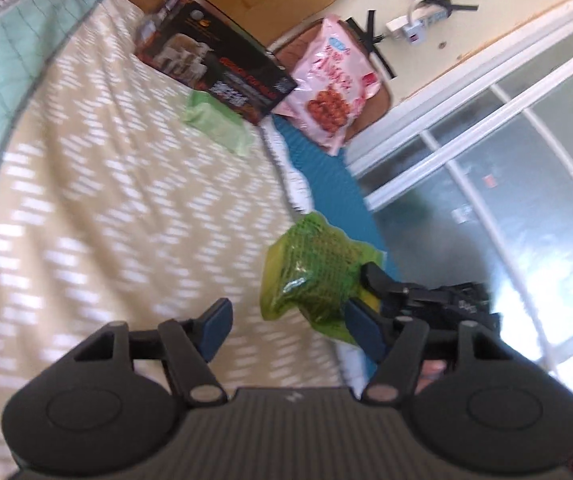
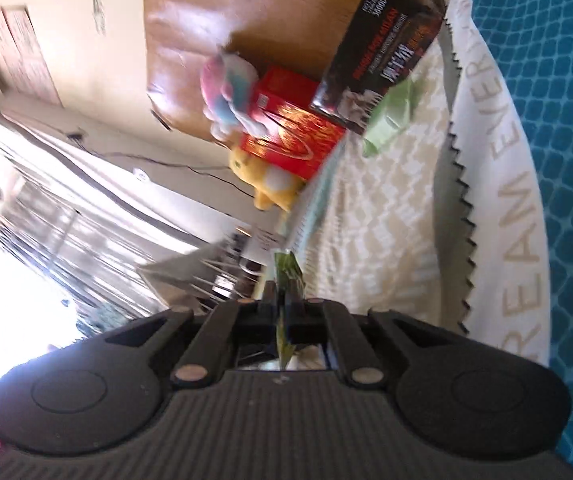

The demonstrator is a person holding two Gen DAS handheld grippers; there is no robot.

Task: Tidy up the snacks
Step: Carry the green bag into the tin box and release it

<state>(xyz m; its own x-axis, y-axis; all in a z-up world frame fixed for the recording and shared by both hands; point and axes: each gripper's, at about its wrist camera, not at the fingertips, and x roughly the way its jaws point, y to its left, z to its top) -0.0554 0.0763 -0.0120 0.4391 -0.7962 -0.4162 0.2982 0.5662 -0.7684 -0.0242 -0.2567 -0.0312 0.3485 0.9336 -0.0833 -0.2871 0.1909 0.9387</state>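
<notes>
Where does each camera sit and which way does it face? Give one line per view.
Left wrist: rides the left gripper, fingers apart, looking along a patterned bedspread toward a pink snack bag.
Right wrist: rides the right gripper, fingers clamped on the green snack packet, facing a red box.
Shared: the black box, the packet, and the right gripper.

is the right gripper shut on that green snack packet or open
Shut on it: the right gripper jaws pinch the green snack packet by its edge.
</notes>
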